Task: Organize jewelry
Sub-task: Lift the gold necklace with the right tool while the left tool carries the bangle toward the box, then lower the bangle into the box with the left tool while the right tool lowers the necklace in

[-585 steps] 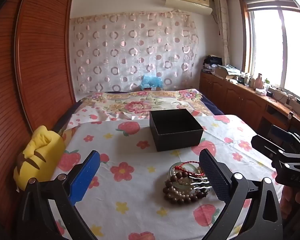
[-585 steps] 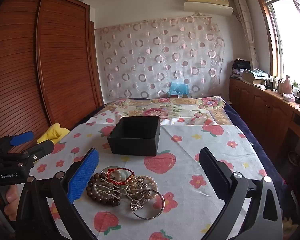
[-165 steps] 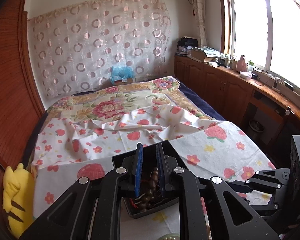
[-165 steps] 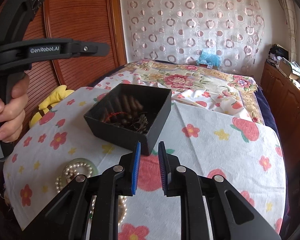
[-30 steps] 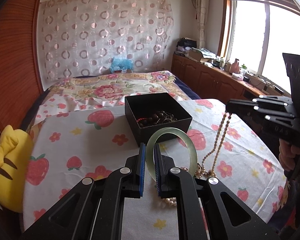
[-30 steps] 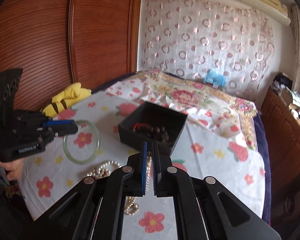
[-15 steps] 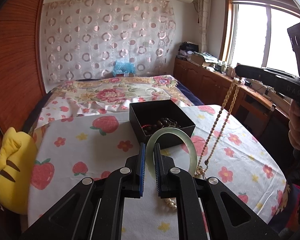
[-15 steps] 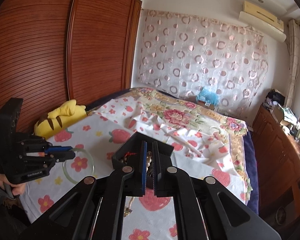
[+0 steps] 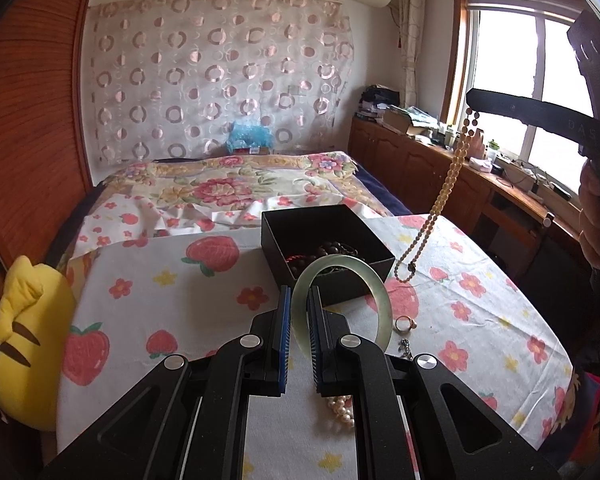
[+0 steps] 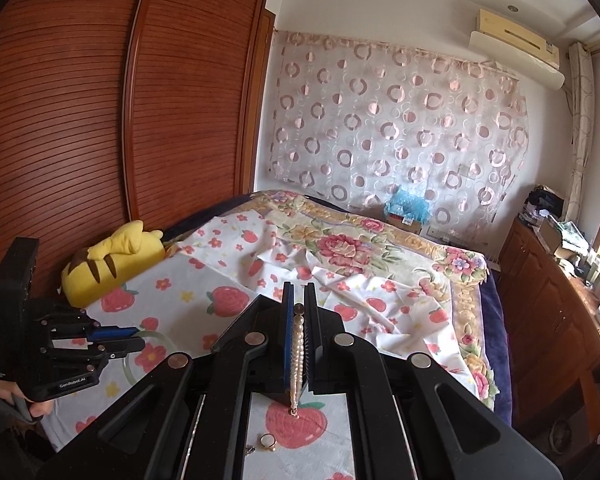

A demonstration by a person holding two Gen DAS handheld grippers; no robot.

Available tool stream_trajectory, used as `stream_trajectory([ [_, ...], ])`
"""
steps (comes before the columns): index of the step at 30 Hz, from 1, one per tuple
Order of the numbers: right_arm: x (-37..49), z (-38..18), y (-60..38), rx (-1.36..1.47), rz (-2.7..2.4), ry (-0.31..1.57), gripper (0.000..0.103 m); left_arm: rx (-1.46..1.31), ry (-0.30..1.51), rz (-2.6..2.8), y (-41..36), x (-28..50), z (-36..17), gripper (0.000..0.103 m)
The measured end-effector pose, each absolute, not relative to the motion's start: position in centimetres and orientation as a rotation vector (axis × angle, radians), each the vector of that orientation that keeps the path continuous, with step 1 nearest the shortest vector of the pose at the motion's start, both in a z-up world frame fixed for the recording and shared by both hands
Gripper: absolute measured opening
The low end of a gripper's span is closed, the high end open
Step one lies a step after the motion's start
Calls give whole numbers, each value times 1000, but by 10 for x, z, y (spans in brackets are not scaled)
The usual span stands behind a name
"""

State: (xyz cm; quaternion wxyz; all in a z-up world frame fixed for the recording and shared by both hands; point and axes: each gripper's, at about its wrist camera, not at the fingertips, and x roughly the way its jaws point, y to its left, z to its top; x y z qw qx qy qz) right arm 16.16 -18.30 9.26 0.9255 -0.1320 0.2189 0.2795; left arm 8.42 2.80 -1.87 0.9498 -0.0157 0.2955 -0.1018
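Above the bedspread (image 9: 220, 280), fingers (image 9: 284, 320) pinch bangle (image 9: 340, 280).

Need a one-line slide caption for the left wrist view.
Left tongs grip a jade bangle before the black box; right tongs dangle a pearl necklace.

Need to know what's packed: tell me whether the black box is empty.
Not empty. The open black box already holds dark bead strands and a red cord.

Strawberry-print cloth (image 9: 204, 320) bears black box (image 9: 364, 276), ring (image 9: 404, 324), seemingly pearls (image 9: 342, 408).
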Motion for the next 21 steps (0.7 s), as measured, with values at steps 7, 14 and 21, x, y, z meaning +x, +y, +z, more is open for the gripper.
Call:
stream_trajectory([
  [7,175,96,-184,-268,563,451,6,-24,595,-204,28,84,-20,8],
  [14,197,110,-178,-259,548,425,6,-12,592,-195,27,101,-16,8],
  [21,225,121,-166,-238,522,412,6,-4,598,-193,21,120,-13,8],
])
